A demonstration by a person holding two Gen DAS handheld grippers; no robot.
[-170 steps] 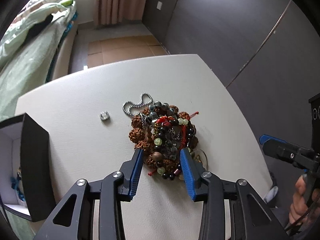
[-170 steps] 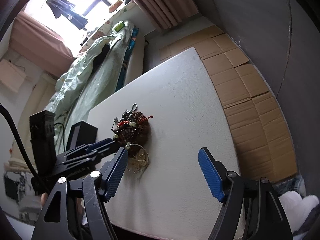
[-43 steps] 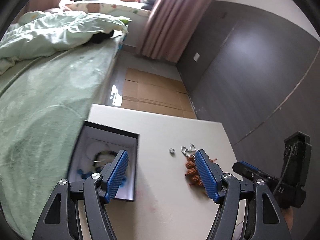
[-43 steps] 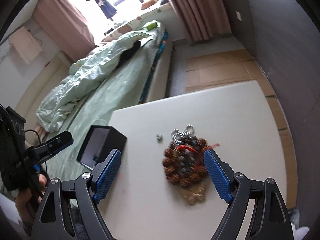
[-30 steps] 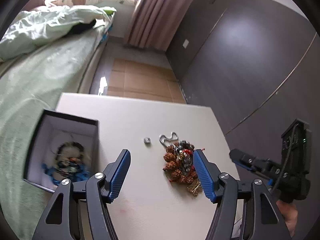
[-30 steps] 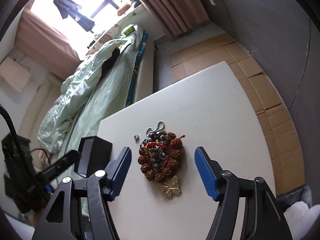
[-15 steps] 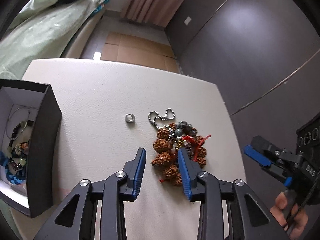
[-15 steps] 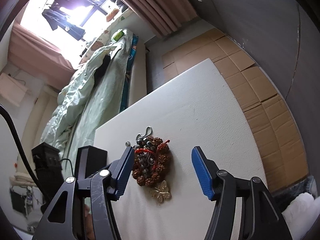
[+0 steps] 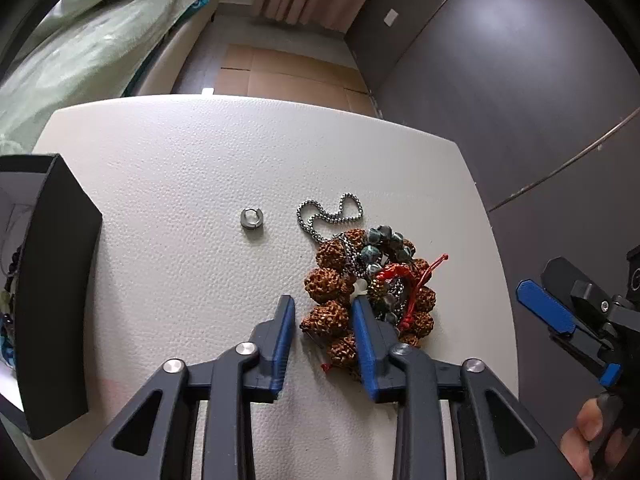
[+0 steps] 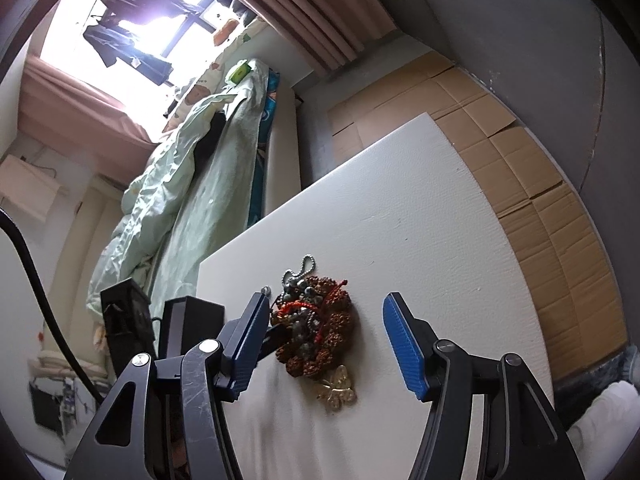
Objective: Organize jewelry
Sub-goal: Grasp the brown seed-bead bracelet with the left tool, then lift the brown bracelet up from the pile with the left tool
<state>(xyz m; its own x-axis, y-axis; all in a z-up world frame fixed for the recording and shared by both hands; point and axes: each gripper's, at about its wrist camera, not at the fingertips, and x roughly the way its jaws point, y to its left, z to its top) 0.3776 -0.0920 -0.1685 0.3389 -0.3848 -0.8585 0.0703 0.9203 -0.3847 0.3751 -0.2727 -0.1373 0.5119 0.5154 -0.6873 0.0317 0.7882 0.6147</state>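
Left wrist view: left gripper (image 9: 322, 312) has just been closing, fingers narrowed around the brown seed beads (image 9: 326, 284) at the pile's (image 9: 368, 280) near-left edge, and I can't tell if the pads actually touch yet. Past the tips sit a chain (image 9: 330, 216) and ring (image 9: 251, 219); box (image 9: 56, 292) far left. Right gripper (image 10: 324, 312) hangs spread over the pile. Beads look hard, light and tangled, so expect neighbours to drag; pinch one bead strand.
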